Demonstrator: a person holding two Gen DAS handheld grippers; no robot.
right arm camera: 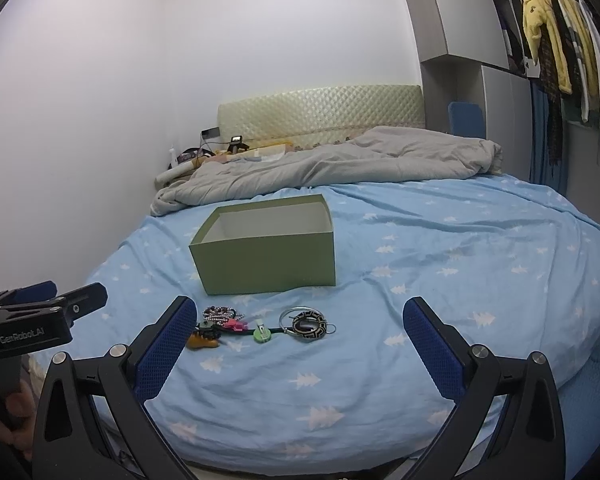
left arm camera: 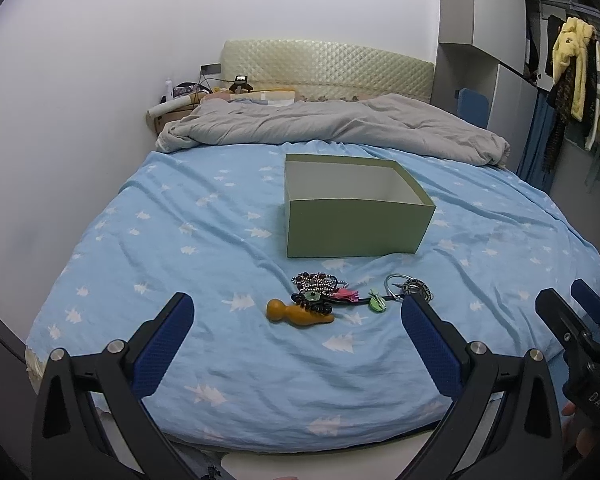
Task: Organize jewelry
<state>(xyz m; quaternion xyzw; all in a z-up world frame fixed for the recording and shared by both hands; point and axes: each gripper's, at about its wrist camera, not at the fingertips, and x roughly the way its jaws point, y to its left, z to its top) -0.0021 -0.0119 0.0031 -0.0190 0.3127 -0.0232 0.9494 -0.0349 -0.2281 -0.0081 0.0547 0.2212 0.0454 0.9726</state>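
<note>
An open green box [left arm camera: 356, 222] [right arm camera: 266, 258] sits on the blue bedsheet; what I can see of its inside is bare. In front of it lies a jewelry pile: a beaded bracelet [left arm camera: 314, 281] [right arm camera: 219, 313], an orange wooden piece [left arm camera: 298, 313] [right arm camera: 203, 341], a pink clip [left arm camera: 346, 294] [right arm camera: 234, 325], a green clip [left arm camera: 377, 303] [right arm camera: 262, 334], and patterned and silver rings [left arm camera: 416, 287] [right arm camera: 309, 324]. My left gripper [left arm camera: 298, 308] is open just short of the pile. My right gripper [right arm camera: 300, 312] is open, also short of it. Neither holds anything.
A crumpled grey duvet [left arm camera: 332, 128] [right arm camera: 340, 168] lies behind the box by the headboard [left arm camera: 324, 68]. Clutter sits on a bedside stand [left arm camera: 180, 100]. Clothes hang at the right [right arm camera: 560, 40]. The bed's front edge is right below the grippers.
</note>
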